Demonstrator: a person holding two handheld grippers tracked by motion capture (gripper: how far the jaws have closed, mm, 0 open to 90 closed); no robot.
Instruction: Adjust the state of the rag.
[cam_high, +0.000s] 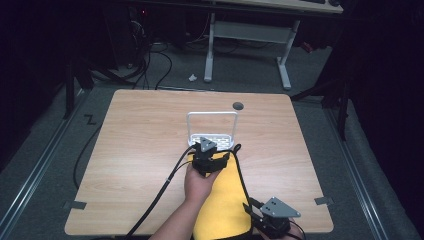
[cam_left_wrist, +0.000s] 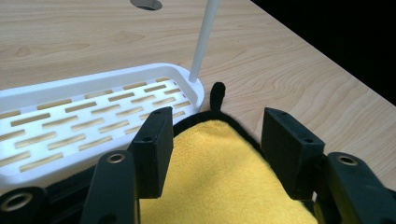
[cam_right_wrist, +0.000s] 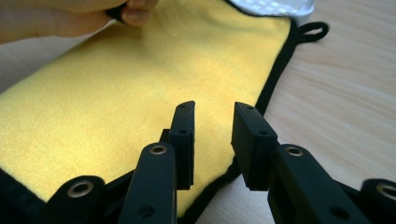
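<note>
A yellow cloth (cam_high: 226, 197) with black trim lies flat on the wooden table (cam_high: 140, 140), reaching from a white slotted rack (cam_high: 212, 136) to the near edge. My left gripper (cam_high: 207, 156) hovers over the cloth's far end (cam_left_wrist: 219, 163), jaws open and wide apart with nothing between them. Beside it are the rack's tray (cam_left_wrist: 70, 121) and the cloth's black hanging loop (cam_left_wrist: 217, 92). My right gripper (cam_high: 270, 220) is low over the cloth's near right edge (cam_right_wrist: 140, 93). Its jaws (cam_right_wrist: 214, 109) stand open by a narrow gap, empty.
The rack has a tall white wire handle (cam_high: 212, 114). A round cable hole (cam_high: 238, 105) sits in the table behind it. Black cables (cam_high: 165, 185) trail from the grippers across the table's front. A white-legged desk (cam_high: 247, 37) stands on the floor beyond.
</note>
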